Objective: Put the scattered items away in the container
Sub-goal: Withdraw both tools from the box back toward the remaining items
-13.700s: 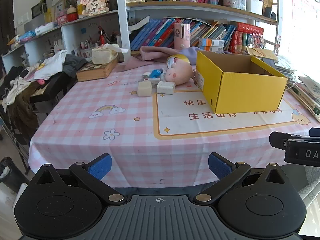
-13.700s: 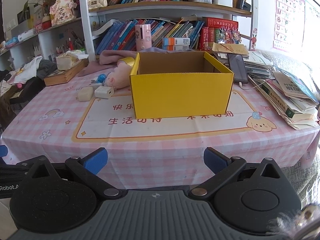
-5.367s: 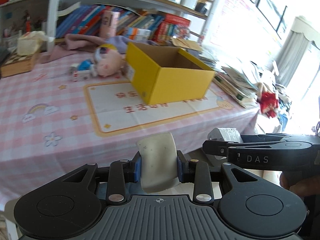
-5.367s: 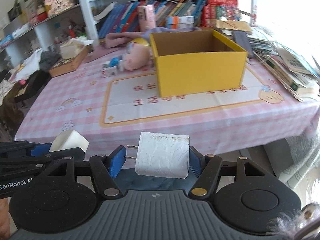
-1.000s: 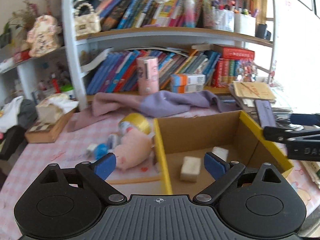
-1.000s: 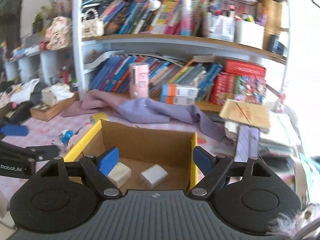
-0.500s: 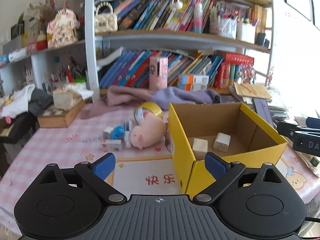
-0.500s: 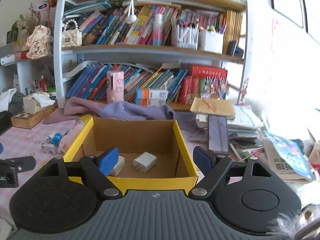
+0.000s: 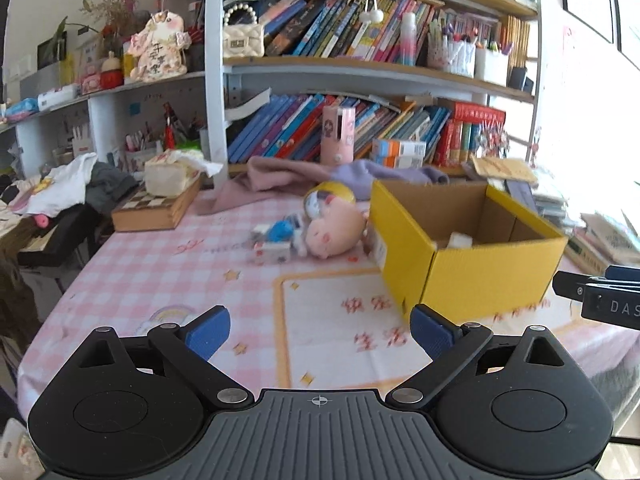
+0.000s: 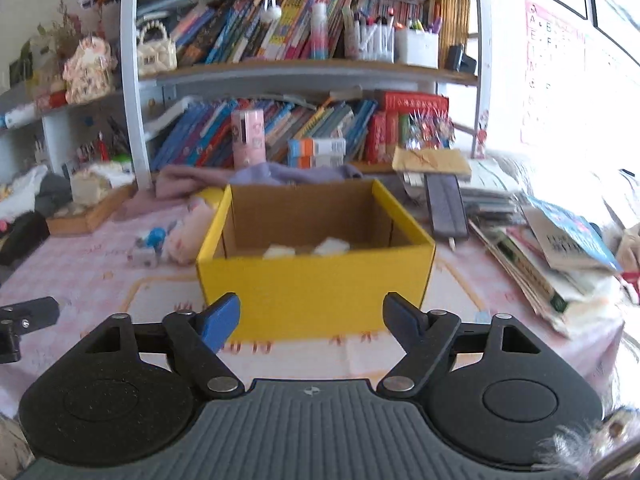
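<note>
- fingers of your left gripper (image 9: 320, 330) stand wide apart with nothing between the blue pads, held above the pink checked tablecloth (image 9: 160, 272) short of the yellow box (image 9: 480, 276).
- fingers of your right gripper (image 10: 311, 318) are apart too, though less widely; its jaws have just been closing, and nothing sits between them.
- your right gripper faces the front wall of the yellow box (image 10: 316, 292), which stands on the printed mat (image 10: 160, 300) in the middle of the table.
- inside the box you can see two pale blocks (image 10: 280, 251) (image 10: 331, 246) on its floor, side by side near the front wall; only their tops show over the rim.
- from the left wrist view, only one white block (image 9: 460, 240) shows over the box's near edge.
- left of the box, a pink plush toy (image 9: 334, 234) lies on the cloth, touching or just beside the box's side; which, you cannot tell.
- just beside the plush, on its far-left side, lie a small blue item (image 9: 280, 231) and a white and pink packet (image 9: 272, 251), out of the box.
- a purple cloth (image 9: 304, 178) is draped behind them, at the foot of the bookshelf (image 9: 360, 68).
- right of the box, stacked books and papers (image 10: 560, 248) lie on the table.
- each gripper's tip shows at the edge of the other's view.
</note>
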Available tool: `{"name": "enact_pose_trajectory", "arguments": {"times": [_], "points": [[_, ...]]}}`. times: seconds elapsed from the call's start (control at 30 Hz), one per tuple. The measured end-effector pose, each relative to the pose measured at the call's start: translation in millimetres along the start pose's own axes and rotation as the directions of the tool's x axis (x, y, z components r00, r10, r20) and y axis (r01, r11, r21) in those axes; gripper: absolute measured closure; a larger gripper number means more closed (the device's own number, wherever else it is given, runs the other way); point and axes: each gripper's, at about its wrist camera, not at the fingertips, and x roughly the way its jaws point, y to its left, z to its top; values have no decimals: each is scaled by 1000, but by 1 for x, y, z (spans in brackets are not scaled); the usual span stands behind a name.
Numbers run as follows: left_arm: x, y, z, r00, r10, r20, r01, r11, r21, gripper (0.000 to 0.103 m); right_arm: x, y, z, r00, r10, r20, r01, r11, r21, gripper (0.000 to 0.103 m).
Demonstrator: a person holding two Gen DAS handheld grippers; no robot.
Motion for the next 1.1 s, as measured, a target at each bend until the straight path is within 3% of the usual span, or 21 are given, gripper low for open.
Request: {"name": "enact_pose_trajectory", "arguments": {"times": [0.3, 0.53, 0.7, 0.93, 1.1], "points": [[-12, 24, -22, 997, -9, -80, 12, 999, 35, 5, -9, 39, -24, 992, 67, -107, -70, 997, -20, 33], [-22, 44, -33, 996, -18, -91, 19, 1000, 10, 5, -9, 70, -28, 968, 173, -180, -185, 981, -51, 34], [-27, 56, -36, 996, -1, -87, 1, 1000, -4, 5, -14, 89, -27, 961, 218, -169, -237, 966, -101, 34], [-31, 75, -40, 994, 38, -103, -42, 999, -35, 5, -7, 105, -26, 958, 216, -188, -239, 964, -114, 35], [-33, 81, -42, 994, 45, -102, -48, 998, -32, 5, -9, 120, -28, 952, 239, -191, -269, 951, -152, 48]]}}
